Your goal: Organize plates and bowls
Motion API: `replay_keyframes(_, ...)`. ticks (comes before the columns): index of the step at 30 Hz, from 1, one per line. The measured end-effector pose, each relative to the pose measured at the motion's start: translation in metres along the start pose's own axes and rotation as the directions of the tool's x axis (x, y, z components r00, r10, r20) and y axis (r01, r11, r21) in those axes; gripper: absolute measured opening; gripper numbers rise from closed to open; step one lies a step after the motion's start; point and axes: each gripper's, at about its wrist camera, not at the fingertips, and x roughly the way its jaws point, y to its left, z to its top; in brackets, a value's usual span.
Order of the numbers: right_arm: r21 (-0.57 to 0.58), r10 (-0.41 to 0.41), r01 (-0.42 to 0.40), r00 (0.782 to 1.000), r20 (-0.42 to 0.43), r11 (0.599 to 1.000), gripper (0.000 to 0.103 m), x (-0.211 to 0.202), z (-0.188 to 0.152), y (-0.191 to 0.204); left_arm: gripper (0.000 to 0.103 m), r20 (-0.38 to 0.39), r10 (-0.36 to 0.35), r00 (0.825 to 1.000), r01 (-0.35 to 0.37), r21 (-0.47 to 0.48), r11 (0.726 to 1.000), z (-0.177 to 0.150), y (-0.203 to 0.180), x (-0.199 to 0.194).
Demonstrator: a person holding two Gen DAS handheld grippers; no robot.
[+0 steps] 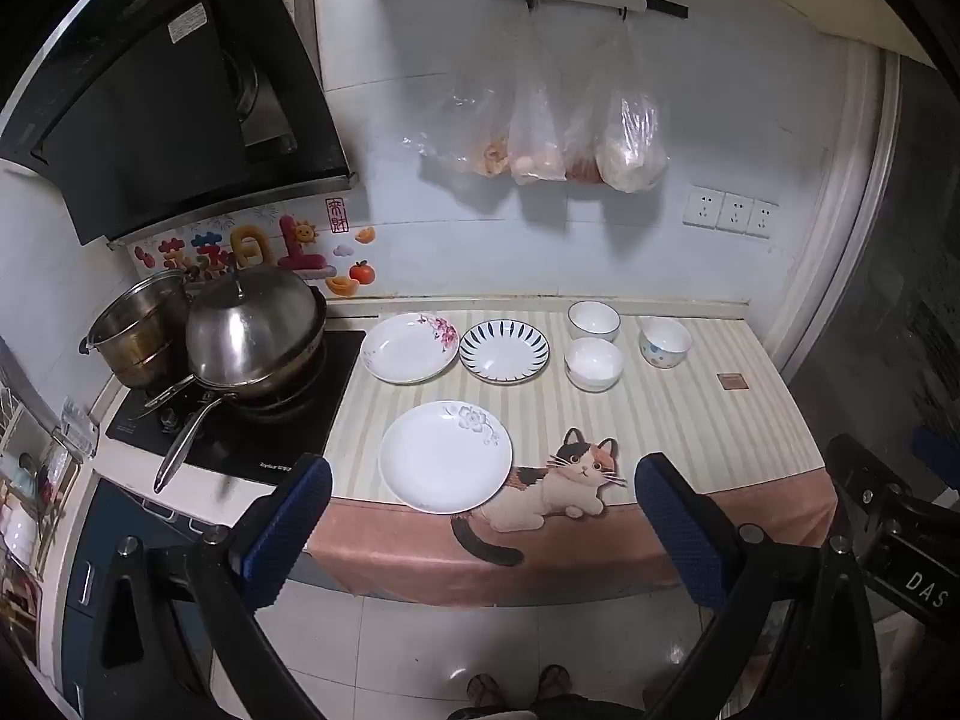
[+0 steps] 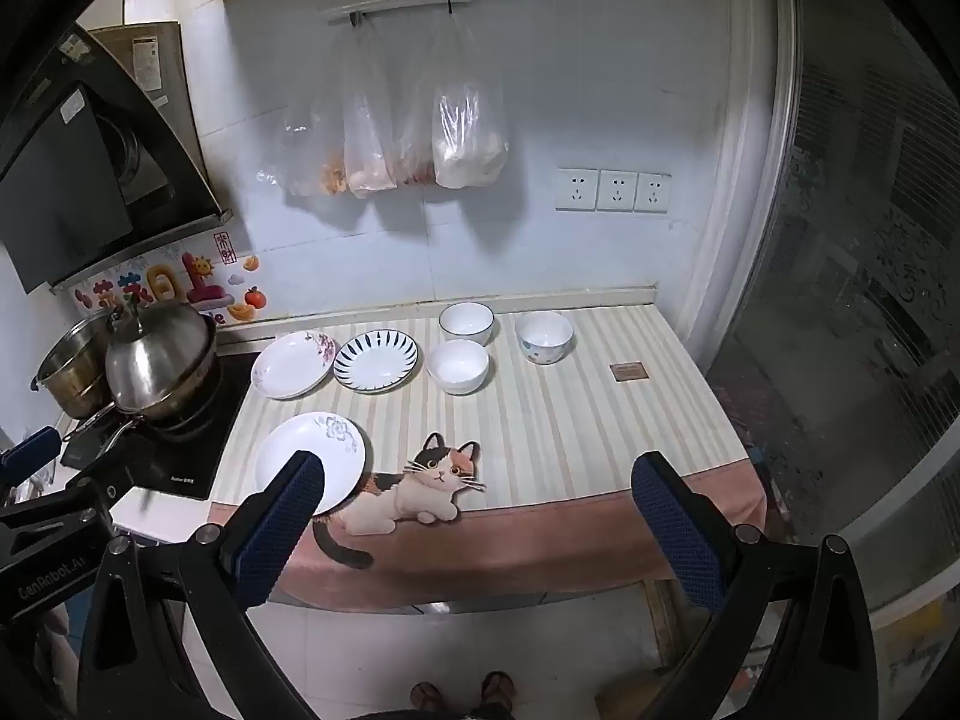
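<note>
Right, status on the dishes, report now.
Both tongs, left and right, open, empty, short of the counter. Three plates and three bowls lie apart, unstacked. Nothing in the way.

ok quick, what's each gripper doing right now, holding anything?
Left gripper: open wide, holding nothing, short of the counter.
Right gripper: open wide, holding nothing, short of the counter.

Three plates [image 1: 445, 457]; three bowls [image 1: 593, 363]; two steel pots [image 1: 255, 339]; three wall sockets [image 1: 734, 212].
</note>
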Motion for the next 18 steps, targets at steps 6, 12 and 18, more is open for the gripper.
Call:
replay_keyframes(6, 0.004, 0.003, -0.003, 1.000, -0.013, 1.000, 0.103, 0.0012, 0.0018, 0.0007, 0.103, 0.007, 0.005, 1.000, -0.005, 0.003, 1.000, 0.0000, -0.0005, -0.0001)
replay_keyframes(12, 0.001, 0.002, -0.002, 1.000, -0.011, 1.000, 0.103, 0.0014, 0.0023, 0.0014, 0.103, 0.012, 0.005, 1.000, -0.005, 0.001, 1.000, -0.0005, -0.0008, 0.0003)
replay_keyframes(18, 0.000, 0.001, -0.001, 1.000, -0.011, 1.000, 0.103, 0.0006, 0.0022, 0.0021, 0.103, 0.009, 0.002, 1.000, -0.002, 0.001, 1.000, 0.0023, 0.0038, -0.0021)
